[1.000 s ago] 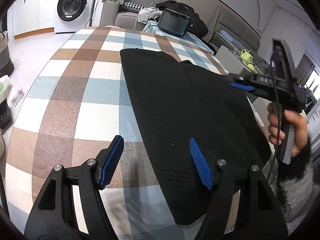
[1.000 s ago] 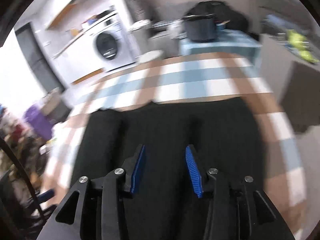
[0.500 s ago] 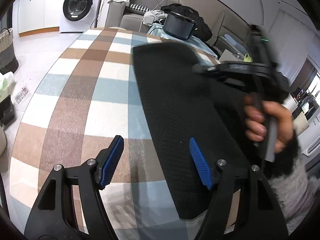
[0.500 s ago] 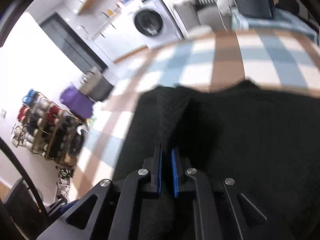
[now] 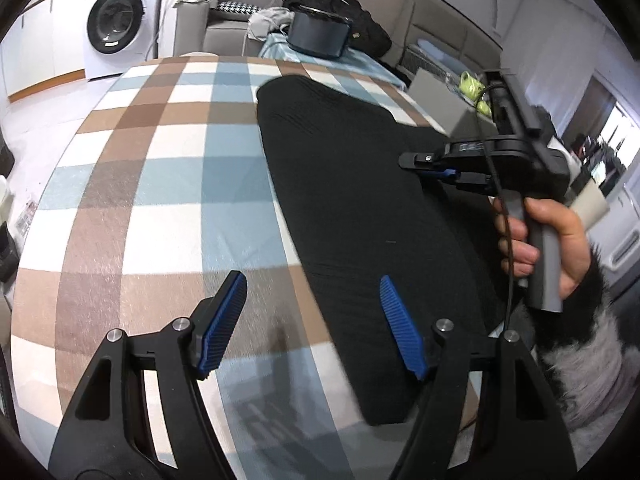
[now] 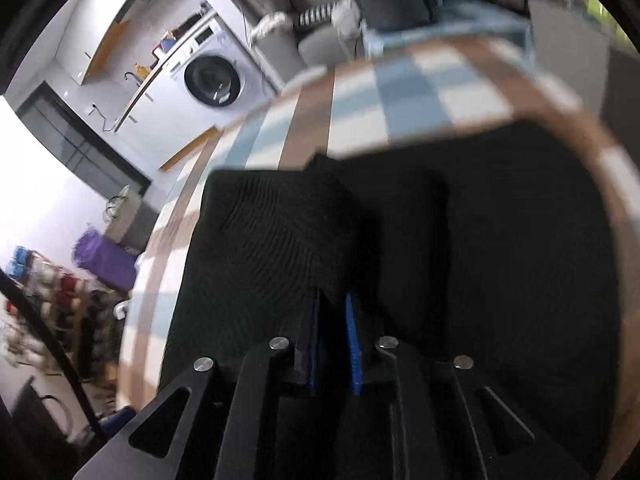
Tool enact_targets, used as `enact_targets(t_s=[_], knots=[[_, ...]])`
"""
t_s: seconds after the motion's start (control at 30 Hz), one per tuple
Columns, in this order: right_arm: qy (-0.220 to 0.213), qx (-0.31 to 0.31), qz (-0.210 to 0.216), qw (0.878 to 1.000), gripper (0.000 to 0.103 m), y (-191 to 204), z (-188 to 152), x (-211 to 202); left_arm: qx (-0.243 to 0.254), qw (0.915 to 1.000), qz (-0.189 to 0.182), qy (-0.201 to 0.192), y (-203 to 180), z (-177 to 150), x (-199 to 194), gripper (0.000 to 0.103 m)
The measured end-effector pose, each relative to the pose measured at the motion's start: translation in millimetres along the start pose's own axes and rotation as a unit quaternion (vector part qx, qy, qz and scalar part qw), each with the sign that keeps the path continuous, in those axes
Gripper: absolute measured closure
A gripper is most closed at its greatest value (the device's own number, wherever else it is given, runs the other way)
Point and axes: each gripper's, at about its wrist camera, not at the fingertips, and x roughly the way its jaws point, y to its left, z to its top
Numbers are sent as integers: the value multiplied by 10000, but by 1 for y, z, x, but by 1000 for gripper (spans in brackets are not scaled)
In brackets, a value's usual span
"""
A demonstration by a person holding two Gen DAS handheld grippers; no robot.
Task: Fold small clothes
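So the black knit garment (image 5: 352, 200) was lying on the checked tablecloth (image 5: 152, 168), toward its right side, with one layer already doubled over on itself; near hem pointing at the camera, far end rounded off toward the back. The right gripper (image 6: 332, 320) had its jaws pinched nearly together on a raised fold of that fabric, lifted a bit off the layer below; in the left wrist view you could see the same tool (image 5: 444, 170) over the right half of the garment, held in the person's hand (image 5: 544, 240). The left gripper (image 5: 312, 320) was wide open and holding nothing, straddling the garment's left edge near the hem. My guess for doing this fold well: carry the pinched edge straight across, keep it low so the knit didn't sag or twist; use the free left tool to pin the hem so the bottom layer didn't drag. Washing machine (image 5: 116, 20) sat way back.
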Motion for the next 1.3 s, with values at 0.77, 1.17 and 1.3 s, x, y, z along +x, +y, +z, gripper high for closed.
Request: enact_targets(t_s=[0.77,1.17,1.3], knots=[[231,-2047,640,9765,99,22,-149,-78,-45,9998,89,181,12,-22,2,35],[87,-1120,503,9924,91,-6,-150,-83,271,9992,-106,289,1,-25,0,35],[-21,-1073,995,9892,78,13,-132,-64,547,9976,-123,402,-8,-31,1,35]])
